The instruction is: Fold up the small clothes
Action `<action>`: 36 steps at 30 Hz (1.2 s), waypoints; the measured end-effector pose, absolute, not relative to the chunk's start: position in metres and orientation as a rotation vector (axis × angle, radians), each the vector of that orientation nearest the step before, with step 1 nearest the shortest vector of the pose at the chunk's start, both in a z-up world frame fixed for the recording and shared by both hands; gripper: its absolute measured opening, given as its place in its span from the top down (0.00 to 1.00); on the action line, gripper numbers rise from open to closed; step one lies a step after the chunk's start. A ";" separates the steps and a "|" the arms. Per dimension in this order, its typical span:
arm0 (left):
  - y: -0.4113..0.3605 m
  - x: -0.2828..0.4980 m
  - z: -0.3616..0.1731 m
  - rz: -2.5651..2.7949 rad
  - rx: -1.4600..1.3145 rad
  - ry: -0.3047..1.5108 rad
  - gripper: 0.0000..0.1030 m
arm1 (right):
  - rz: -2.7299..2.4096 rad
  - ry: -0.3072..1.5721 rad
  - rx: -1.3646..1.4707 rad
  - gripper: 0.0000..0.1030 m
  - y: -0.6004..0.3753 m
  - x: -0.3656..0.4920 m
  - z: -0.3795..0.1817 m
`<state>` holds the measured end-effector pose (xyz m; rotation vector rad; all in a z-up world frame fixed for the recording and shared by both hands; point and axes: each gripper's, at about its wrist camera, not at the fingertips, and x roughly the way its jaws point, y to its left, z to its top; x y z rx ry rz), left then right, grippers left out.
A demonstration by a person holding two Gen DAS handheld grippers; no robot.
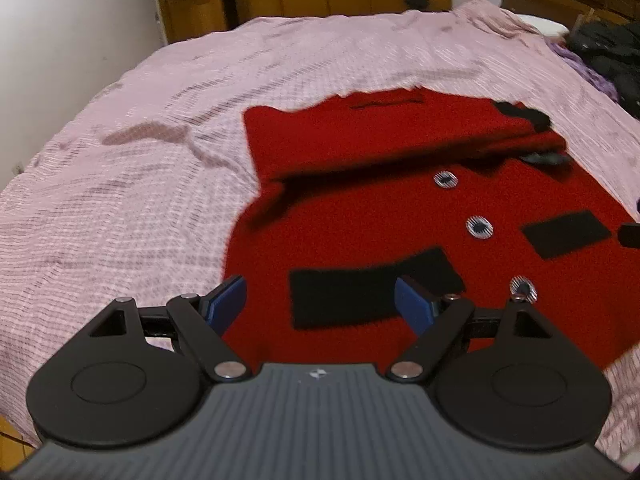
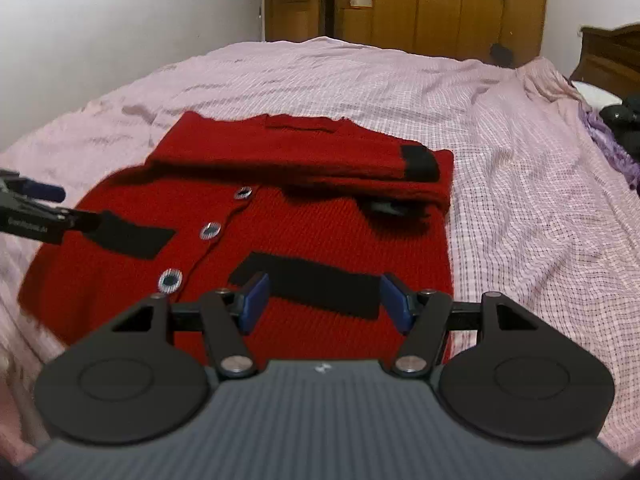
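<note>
Bed [image 2: 520,128]: covered in a pink checked sheet, filling most of both views; it carried everything below.

Red cardigan [image 2: 304,232]: one small knitted garment, lying flat near the middle of the bed, button front up, hem toward me. Both sleeves already lay folded across the chest at the far end, one black cuff [image 2: 420,165] resting at the far right. I judged the sleeve folds done and the body fold, hem up to collar, still left.

Pile of dark clothes [image 1: 608,52]: at the far right of the bed, unfolded as far as I could tell; probably waiting their turn.

My right gripper [image 2: 322,302]: above the near right hem, fingers [image 2: 394,304] parted with nothing between them, over the right black pocket band [image 2: 308,286].

My left gripper [image 1: 320,304]: above the near left hem, fingers spread wide and empty, over the left black pocket band [image 1: 372,288].

Buttons [image 2: 211,230]: three showing, pale-rimmed, running down the front between the two pockets, apparently fastened.
</note>
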<state>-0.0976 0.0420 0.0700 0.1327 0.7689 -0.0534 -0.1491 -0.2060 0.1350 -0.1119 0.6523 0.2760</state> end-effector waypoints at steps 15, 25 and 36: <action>0.014 -0.137 0.044 -0.213 0.207 0.832 0.16 | 0.372 0.741 -0.252 0.36 -0.179 -0.181 0.108; -0.005 -0.153 0.028 -0.319 0.249 0.867 0.16 | 0.451 0.771 -0.443 0.24 -0.157 -0.197 0.093; -0.006 -0.150 0.027 -0.344 0.245 0.852 0.16 | 0.423 0.700 -0.660 0.19 -0.122 -0.207 0.074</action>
